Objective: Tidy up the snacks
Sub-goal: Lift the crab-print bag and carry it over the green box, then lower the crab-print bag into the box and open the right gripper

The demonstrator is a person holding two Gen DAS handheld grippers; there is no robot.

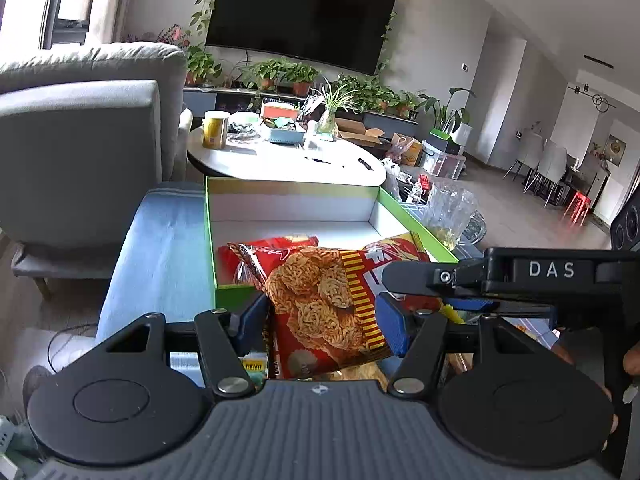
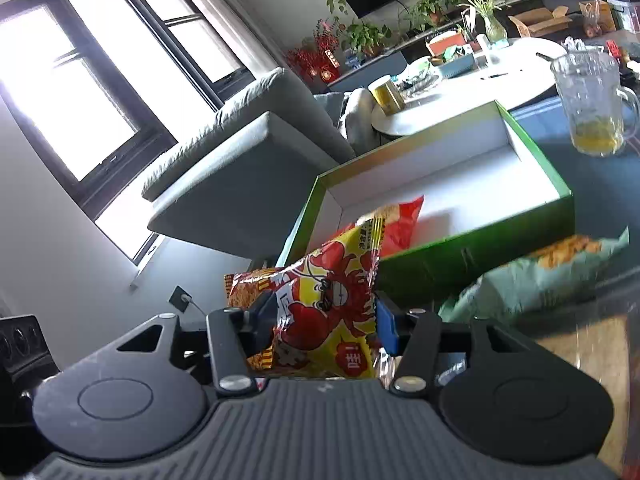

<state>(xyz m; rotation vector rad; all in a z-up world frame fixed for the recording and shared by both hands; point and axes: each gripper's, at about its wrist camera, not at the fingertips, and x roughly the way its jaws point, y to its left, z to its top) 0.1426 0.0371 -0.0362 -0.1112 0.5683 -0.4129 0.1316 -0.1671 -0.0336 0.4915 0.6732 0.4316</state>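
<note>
Each claw is clamping a snack bag: the left claw (image 1: 324, 320) gripping a noodle-snack packet (image 1: 320, 304), the right claw (image 2: 324, 320) a crab-print packet (image 2: 328, 312), both hanging before the green box (image 2: 556, 192), a glass mug (image 2: 592, 108) standing beside it.

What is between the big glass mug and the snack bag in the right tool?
The green box, seen in the right wrist view: it sits between the glass mug and the yellow-red snack bag in the right tool.
</note>
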